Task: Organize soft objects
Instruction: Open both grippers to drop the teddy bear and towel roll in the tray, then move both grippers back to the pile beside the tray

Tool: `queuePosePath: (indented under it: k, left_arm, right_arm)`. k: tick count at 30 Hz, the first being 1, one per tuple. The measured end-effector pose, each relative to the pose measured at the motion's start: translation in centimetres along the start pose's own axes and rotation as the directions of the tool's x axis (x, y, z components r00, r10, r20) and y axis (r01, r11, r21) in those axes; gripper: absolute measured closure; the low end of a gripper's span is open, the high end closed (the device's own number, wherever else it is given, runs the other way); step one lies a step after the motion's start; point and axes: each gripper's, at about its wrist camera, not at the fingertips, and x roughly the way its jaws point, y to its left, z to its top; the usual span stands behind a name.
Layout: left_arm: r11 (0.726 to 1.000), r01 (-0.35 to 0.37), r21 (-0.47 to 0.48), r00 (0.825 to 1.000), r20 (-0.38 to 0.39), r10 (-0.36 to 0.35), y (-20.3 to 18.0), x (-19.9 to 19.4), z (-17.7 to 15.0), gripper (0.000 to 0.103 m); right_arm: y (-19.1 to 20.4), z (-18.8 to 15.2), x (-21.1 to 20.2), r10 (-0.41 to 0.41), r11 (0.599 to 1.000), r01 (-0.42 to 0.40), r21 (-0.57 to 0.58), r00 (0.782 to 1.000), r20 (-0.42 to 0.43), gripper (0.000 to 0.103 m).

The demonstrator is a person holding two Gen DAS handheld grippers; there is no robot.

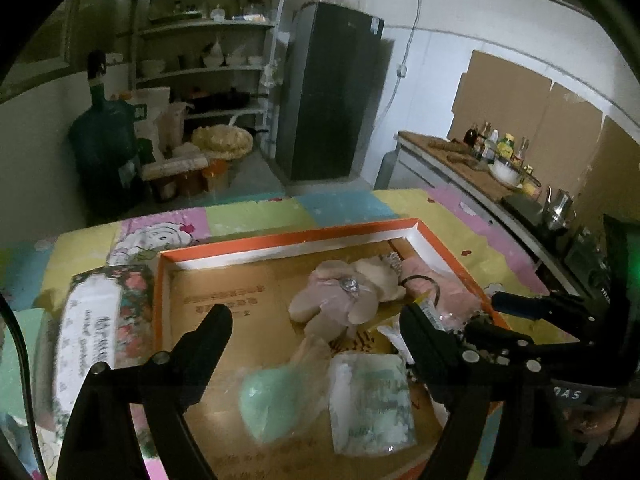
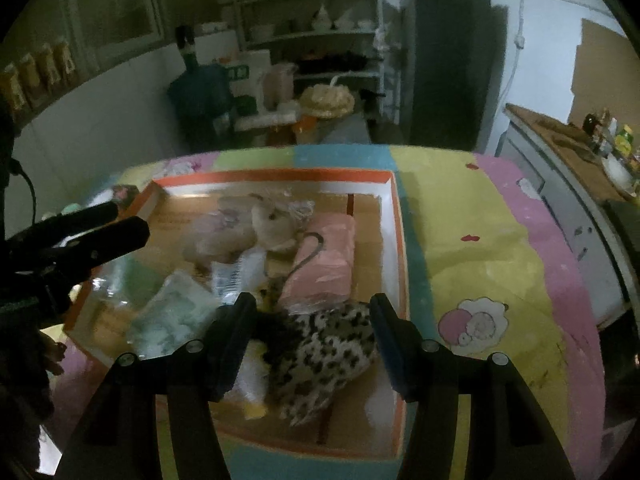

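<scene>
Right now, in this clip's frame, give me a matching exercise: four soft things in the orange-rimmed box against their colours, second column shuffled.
Things:
1. heart-shaped pad
2. folded cloth
3. spotted plush
4. stuffed bear

Colours:
A. pale pink-beige with a shiny bow
B. mint green
C. cream with dark leopard spots
D. salmon pink

Pairs: 1-B, 2-D, 3-C, 4-A

All four lie inside the orange-rimmed box.
</scene>
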Motion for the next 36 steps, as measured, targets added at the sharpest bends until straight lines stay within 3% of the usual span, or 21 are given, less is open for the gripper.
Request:
queuePosePath:
  k: [13,21,36]
  left_arm:
    - [0.997,-0.079,-0.004,0.99,0.12,0.079,1.8,-6.5,-3.3,0.018]
    - [0.988,-0.151,-0.019,0.977,0.152,0.152,4.4,-9.4,-4.9,0.018]
    - [0.965,-0.247,-0.083,0.953,0.158,0.257,10.0,-12.7,-7.9,0.018]
  right_arm:
    - [6.8,-2.4,-5.3,-0.011,1.0,0.011,0.002,0.984,0.179,0.042]
    - [11.6,-3.8,-4.7,0.016,0.999,-0.01,-0.032,0.983,0.183,0.042]
    - [18.2,-4.5,-2.9,0.153,0.988,-0.15,-0.03,0.973,0.17,0.042]
